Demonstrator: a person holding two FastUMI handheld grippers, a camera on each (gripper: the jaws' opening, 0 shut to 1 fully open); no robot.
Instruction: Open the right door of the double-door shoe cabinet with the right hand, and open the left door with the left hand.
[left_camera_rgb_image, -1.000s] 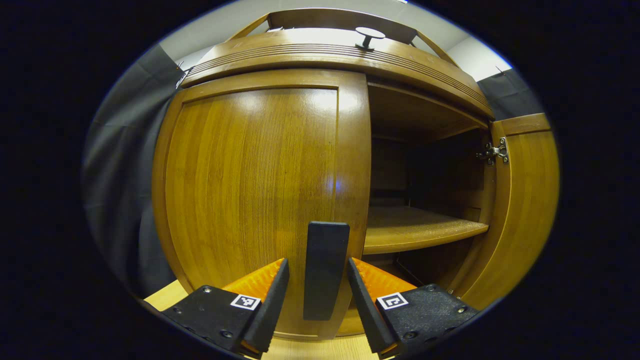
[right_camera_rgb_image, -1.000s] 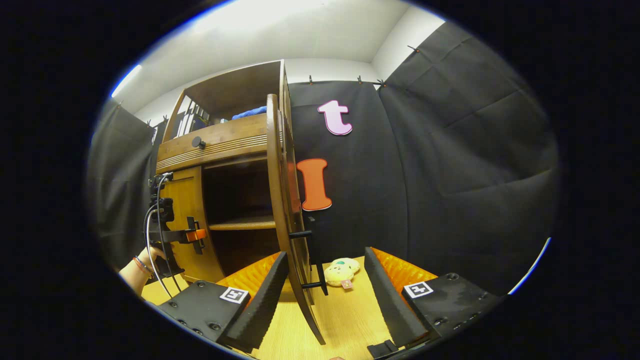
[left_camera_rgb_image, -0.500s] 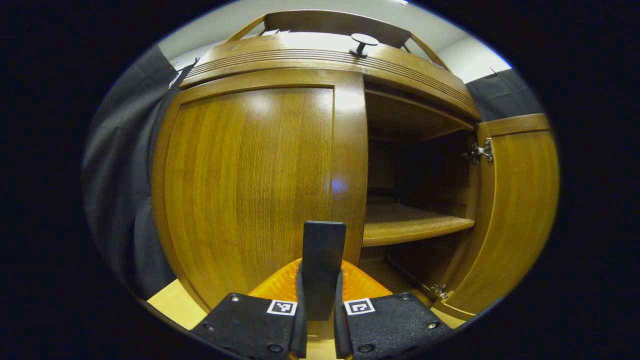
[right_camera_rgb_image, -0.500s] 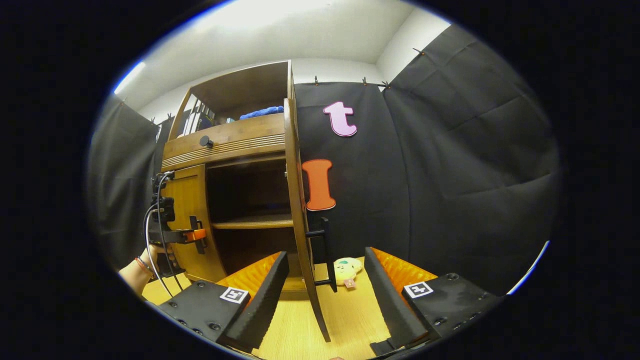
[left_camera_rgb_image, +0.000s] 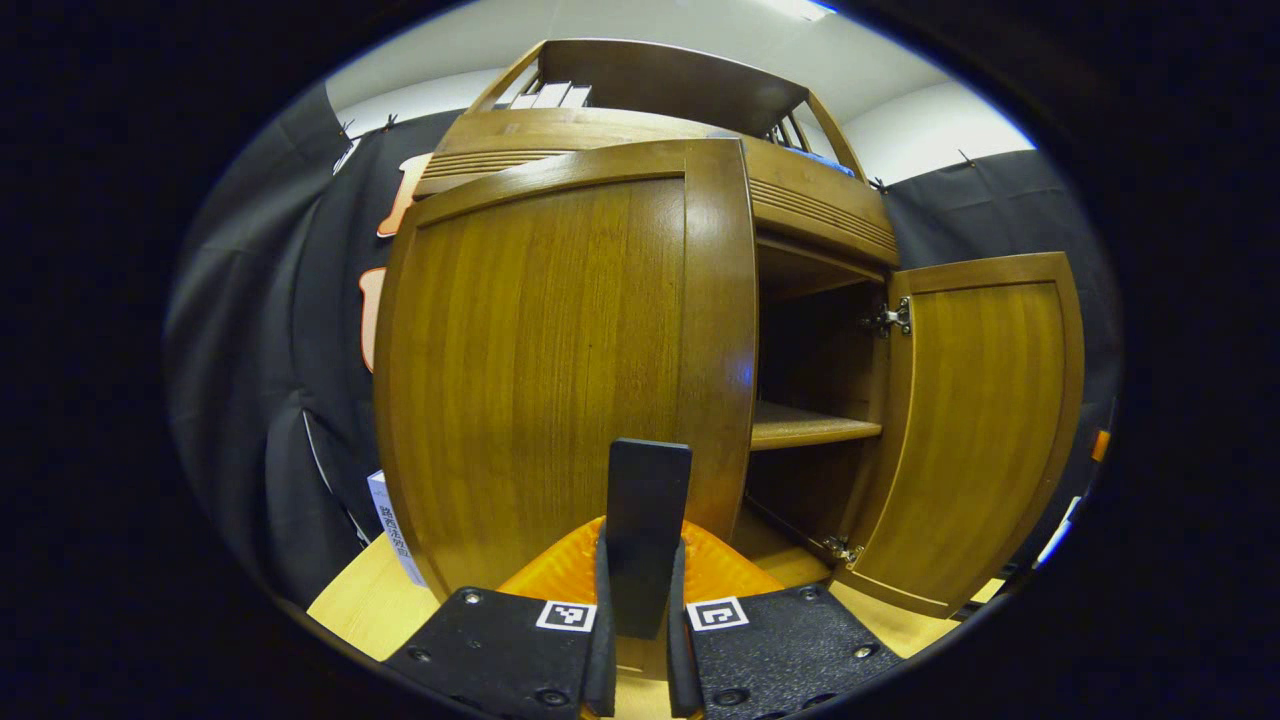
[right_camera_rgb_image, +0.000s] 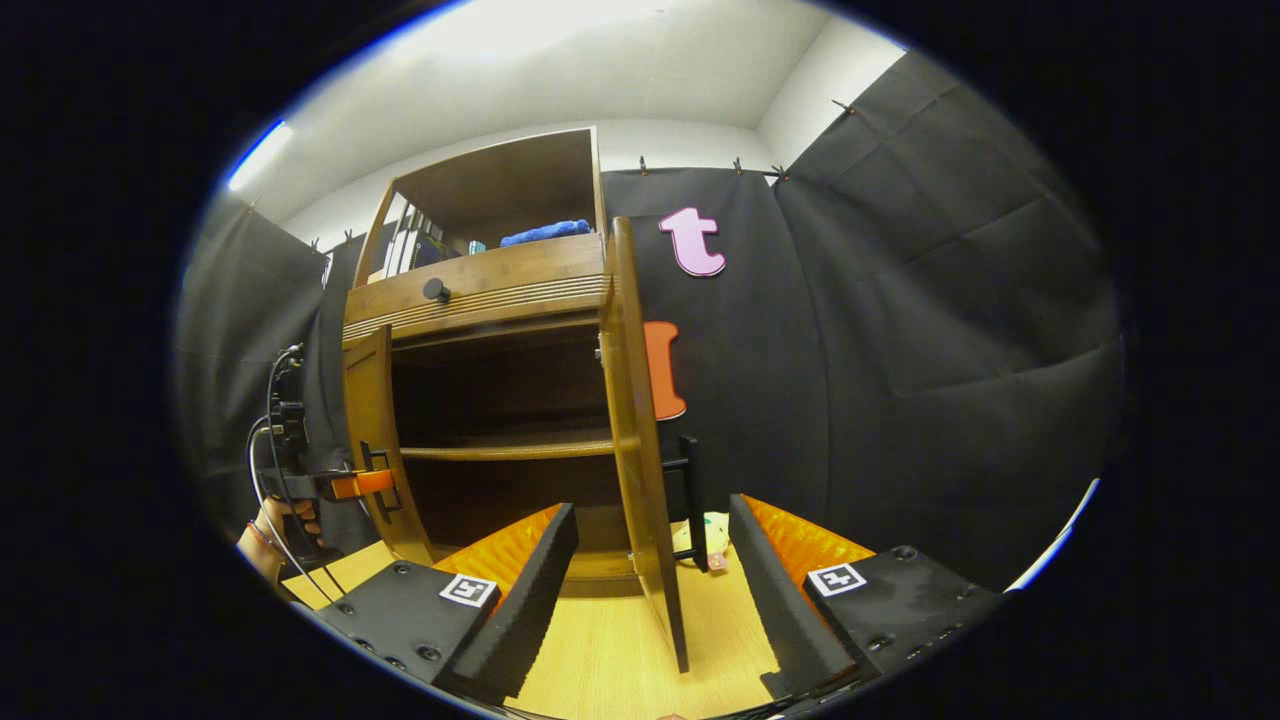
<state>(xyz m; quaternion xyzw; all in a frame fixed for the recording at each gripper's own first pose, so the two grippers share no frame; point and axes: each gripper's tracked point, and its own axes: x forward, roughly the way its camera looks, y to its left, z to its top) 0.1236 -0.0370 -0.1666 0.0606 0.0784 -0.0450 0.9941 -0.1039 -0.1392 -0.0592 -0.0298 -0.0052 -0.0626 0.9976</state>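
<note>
Left door (left_camera_rgb_image: 560, 340) swung farther out

One shoe cabinet (right_camera_rgb_image: 480, 290), two open doors (left_camera_rgb_image: 560, 350), two door handles (left_camera_rgb_image: 645, 535), one plush toy (right_camera_rgb_image: 712, 530), one drawer knob (right_camera_rgb_image: 436, 290)

Left gripper (left_camera_rgb_image: 636, 640) is clamped on the black handle (left_camera_rgb_image: 646, 535) of the left door (left_camera_rgb_image: 560, 360). Left door stands partly open. Right door (left_camera_rgb_image: 975, 430) stands wide open.
</note>
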